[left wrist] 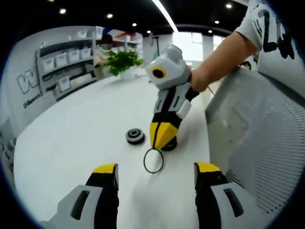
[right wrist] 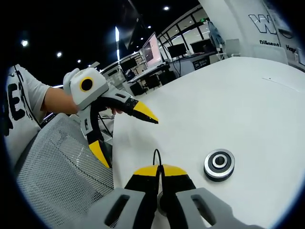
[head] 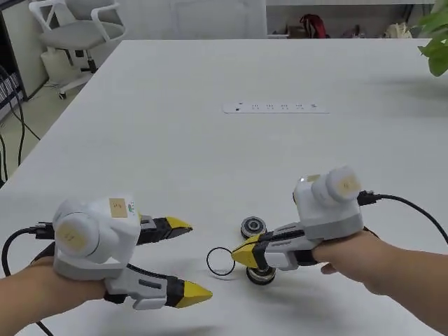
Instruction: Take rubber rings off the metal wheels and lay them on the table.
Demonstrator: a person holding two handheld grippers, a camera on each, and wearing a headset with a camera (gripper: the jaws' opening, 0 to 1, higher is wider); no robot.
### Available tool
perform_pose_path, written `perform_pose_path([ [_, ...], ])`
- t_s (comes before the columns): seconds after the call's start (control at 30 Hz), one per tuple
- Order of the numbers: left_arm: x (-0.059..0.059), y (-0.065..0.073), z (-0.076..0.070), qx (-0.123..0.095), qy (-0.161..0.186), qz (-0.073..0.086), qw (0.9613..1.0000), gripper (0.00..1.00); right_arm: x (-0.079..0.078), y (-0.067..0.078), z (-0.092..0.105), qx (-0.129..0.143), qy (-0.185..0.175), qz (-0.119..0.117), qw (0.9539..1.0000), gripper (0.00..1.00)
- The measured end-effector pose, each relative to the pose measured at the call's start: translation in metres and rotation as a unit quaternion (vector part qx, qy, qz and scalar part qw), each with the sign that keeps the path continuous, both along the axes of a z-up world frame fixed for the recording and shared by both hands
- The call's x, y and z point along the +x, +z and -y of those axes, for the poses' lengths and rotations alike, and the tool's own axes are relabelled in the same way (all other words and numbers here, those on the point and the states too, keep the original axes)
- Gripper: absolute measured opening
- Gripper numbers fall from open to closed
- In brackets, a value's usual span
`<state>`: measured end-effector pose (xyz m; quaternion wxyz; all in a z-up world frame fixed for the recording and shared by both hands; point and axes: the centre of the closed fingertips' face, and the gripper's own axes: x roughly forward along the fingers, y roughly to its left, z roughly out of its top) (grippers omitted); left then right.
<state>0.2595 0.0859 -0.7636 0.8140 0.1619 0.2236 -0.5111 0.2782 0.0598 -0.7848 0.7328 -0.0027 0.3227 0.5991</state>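
The jaws of the right gripper [head: 239, 255] are pressing together on one side of a thin black rubber ring [head: 220, 261]. The jaws of the left gripper [head: 196, 260] are standing wide apart and gripping nothing. The broad white table [head: 175, 140] is stretching away open ahead of both grippers. Its left edge is running toward a white office chair [head: 77, 28], and a flat white power strip [head: 275, 108] is lying well out toward the far side. A green leafy plant [head: 437, 42] is leaning in at the far right. The ring is lying nearly flat on the tabletop between the two grippers, with its free side facing the gap of the left gripper's jaws. In the left gripper view it is sitting just ahead of the two yellow tips, between them and touching neither. A small round metal wheel [head: 260, 275] is sitting directly under the right gripper's tips, partly hidden by them. A second metal wheel [head: 253, 227], showing a black outer band, is resting near it a little farther out on the table, apart from both grippers. In the right gripper view a thin black arc of the ring is poking out from between the closed yellow tips.
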Motion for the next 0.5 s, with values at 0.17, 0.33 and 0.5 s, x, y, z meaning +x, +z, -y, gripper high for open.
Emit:
perform_pose_path([
  [0.17, 0.0000, -0.0010, -0.0016, 0.000, 0.001, -0.002, 1.0000, 0.65, 0.0026, -0.0060, 0.0000, -0.016, -0.007, 0.021, 0.9996, 0.01],
  [0.33, 0.0003, -0.0008, -0.0007, -0.005, 0.006, -0.007, 1.0000, 0.65, 0.0046, -0.0069, 0.0018, -0.018, -0.010, 0.029, 0.9994, 0.08],
  [0.5, 0.0013, -0.0006, 0.0007, -0.001, 0.002, -0.005, 1.0000, 0.65, 0.0046, -0.0041, 0.0052, -0.015, -0.008, 0.031, 0.9994, 0.17],
])
